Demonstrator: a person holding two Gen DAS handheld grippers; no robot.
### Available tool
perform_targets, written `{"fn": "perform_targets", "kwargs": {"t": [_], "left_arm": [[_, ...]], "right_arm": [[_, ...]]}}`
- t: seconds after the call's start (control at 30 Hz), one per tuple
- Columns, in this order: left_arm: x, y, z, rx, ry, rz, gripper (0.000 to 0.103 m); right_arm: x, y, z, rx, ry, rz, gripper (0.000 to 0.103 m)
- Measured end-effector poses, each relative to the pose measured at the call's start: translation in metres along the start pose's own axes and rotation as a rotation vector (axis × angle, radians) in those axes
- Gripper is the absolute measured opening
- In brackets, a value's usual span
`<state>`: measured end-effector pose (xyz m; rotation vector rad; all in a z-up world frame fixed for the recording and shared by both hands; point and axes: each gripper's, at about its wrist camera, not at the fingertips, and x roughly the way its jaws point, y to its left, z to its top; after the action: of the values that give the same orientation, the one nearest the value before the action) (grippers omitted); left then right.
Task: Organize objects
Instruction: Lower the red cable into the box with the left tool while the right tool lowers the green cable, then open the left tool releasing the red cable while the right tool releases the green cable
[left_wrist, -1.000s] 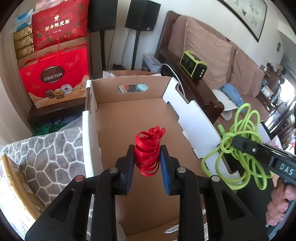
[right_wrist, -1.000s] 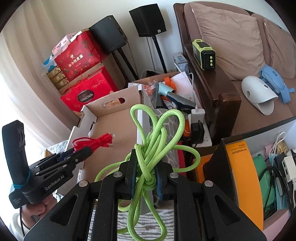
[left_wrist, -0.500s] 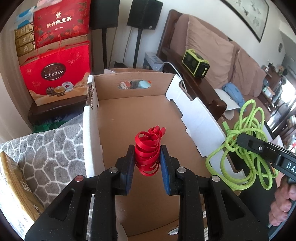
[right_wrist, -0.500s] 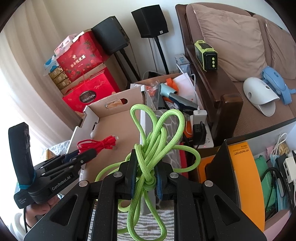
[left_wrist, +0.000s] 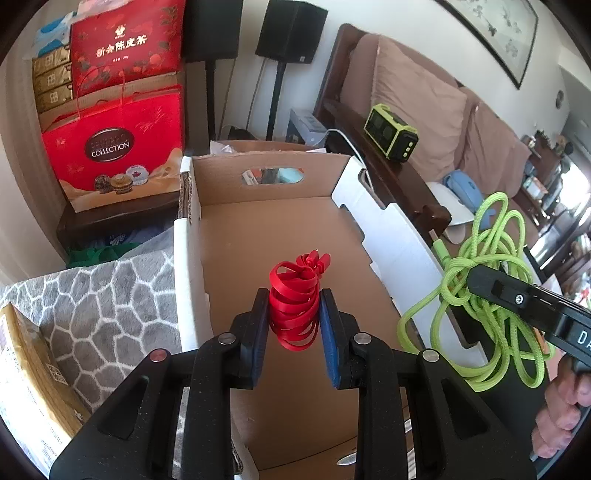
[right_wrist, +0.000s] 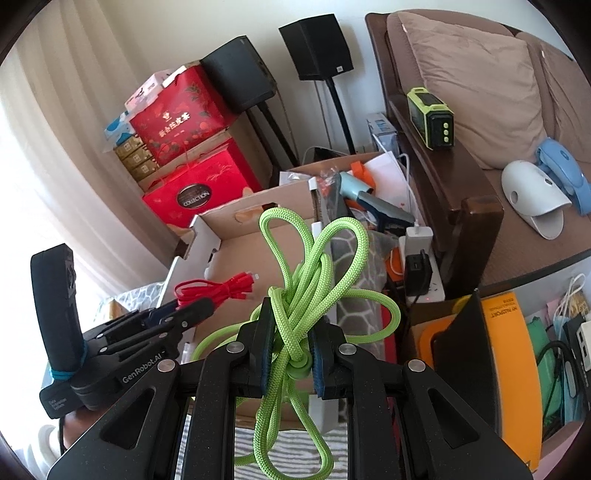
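left wrist view: the left tongs (left_wrist: 294, 325) are pinched narrow on a red flat cable (left_wrist: 294, 309), a small coil squeezed between the blue pads (left_wrist: 330, 332), held in the air over the bare floor of the open cardboard box (left_wrist: 295, 229). the coil looks light, springy and a bit slick, so a grip across the middle of the stack, as here, should keep the loops from fanning out; it would likely spring open a little once let go.

the right tongs (right_wrist: 290, 349) are closed nearly tight on a green braided rope (right_wrist: 314, 266), clamped at the knotted waist of the bundle. the rope looks soft and floppy, with loops standing above the pads and longer ones hanging below; the knot is the sound place to hold, since any single strand would slide and let the bundle sag. in the left wrist view it hangs just outside the box's white side wall.

both tongs tilt forward and downward, side by side, the left over the box, the right beside it. a person's fingers (left_wrist: 557, 413) wrap the right handle.
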<state>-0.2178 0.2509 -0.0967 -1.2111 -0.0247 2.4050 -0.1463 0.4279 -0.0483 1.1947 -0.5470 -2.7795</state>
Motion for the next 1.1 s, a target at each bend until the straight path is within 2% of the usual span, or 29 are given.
{"fn": "perform_targets", "kwargs": {"t": [0.33, 0.73, 1.1], "left_arm": [[-0.003, 0.008, 0.000, -0.010, -0.011, 0.001, 0.024], [-0.007, 0.023, 0.002, -0.045, -0.010, -0.044, 0.024], [-0.005, 0.020, -0.003, -0.039, 0.008, -0.072, 0.024]], "right_arm": [[0.015, 0.009, -0.002, -0.023, 0.026, -0.001, 0.016], [0.047, 0.025, -0.012, -0.086, 0.111, 0.025, 0.016], [0.053, 0.026, -0.018, -0.100, 0.156, 0.042, 0.020]]}}
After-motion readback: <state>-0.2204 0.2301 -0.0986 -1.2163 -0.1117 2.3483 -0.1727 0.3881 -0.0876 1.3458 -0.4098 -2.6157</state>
